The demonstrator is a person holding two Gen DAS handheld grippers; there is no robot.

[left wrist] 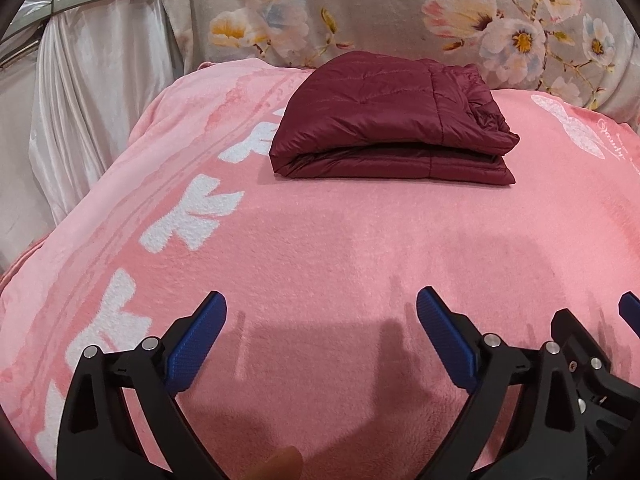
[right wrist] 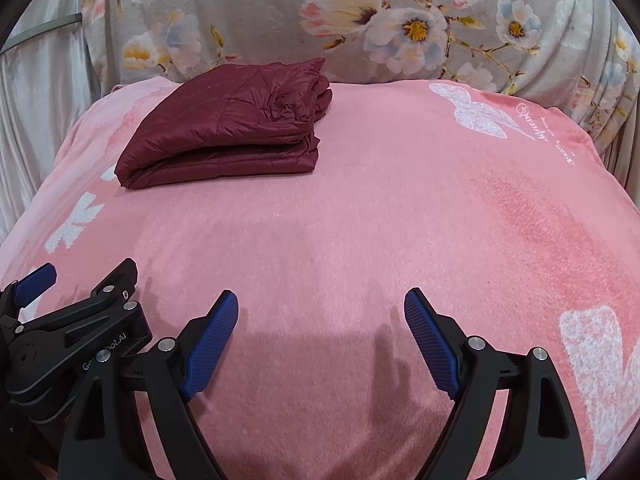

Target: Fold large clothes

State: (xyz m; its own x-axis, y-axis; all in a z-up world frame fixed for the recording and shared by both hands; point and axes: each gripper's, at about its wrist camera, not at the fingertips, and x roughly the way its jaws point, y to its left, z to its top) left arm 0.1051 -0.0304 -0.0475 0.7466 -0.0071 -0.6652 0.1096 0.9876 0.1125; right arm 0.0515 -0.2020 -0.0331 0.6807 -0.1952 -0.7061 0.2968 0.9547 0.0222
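The left claw (left wrist: pixel 322 300) is hovering released, its blue fingers (left wrist: pixel 200 344) spreading wide over bare pink blanket (left wrist: pixel 320 232) and gripping nothing. Just to its right, the right claw (right wrist: pixel 322 300) is hanging beside it, likewise released, its blue pads (right wrist: pixel 432 344) standing well apart with nothing between them. Both claws are casting shadows on the blanket right beneath them.

Ahead of both claws, well apart from them, the jacket (left wrist: pixel 392 120) is lying folded into a thick maroon bundle on the blanket, its layered edges facing the claws. From the left claw it is sitting straight ahead and slightly to the right; from the right claw it is sitting ahead and to the left (right wrist: pixel 232 128).

Beyond the jacket, a grey floral cloth (right wrist: pixel 400 20) is rising behind the blanket. Far to the left of the claws, a white curtain (left wrist: pixel 80 100) is hanging.
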